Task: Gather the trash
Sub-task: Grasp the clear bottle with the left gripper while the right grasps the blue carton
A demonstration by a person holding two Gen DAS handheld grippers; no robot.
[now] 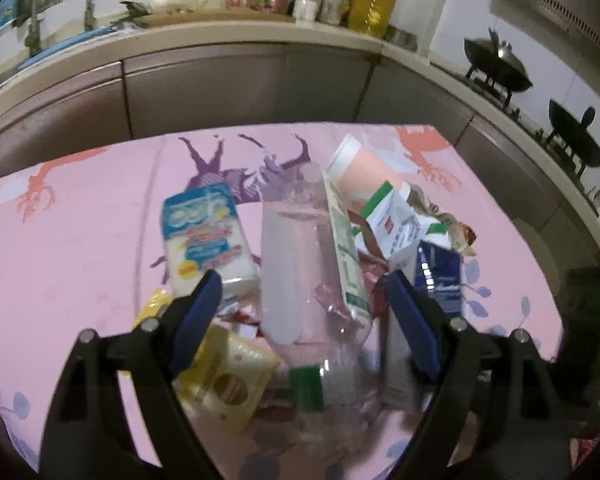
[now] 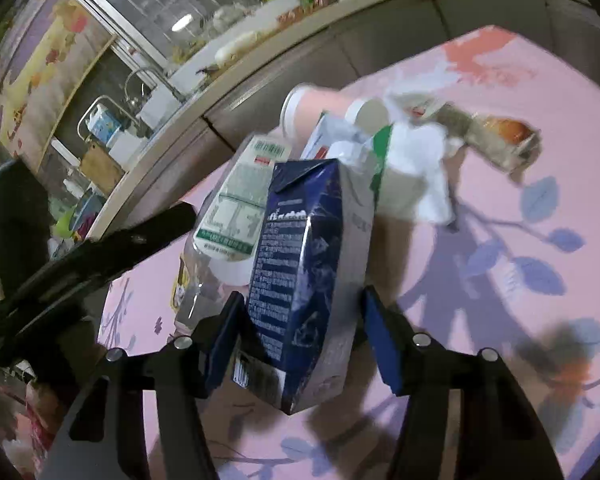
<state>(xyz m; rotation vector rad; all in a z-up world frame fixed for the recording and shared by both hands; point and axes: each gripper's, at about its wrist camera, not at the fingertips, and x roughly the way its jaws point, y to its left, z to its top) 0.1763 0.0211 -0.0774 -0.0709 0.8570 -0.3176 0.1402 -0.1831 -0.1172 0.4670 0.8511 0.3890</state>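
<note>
Right gripper [image 2: 300, 340] fingers straddle blue carton [image 2: 300, 264], not yet clamped: close squarely mid-body. Left gripper [image 1: 300, 312] wide over clear bottle [image 1: 300, 272].

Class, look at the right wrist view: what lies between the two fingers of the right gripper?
A dark blue carton stands tilted between the right gripper's open fingers; whether either pad touches it is unclear.

My left wrist camera looks down close on the trash pile toward the counter [image 1: 220, 46]; my right views it from the side, sharing the blue carton [image 2: 308, 264].
</note>
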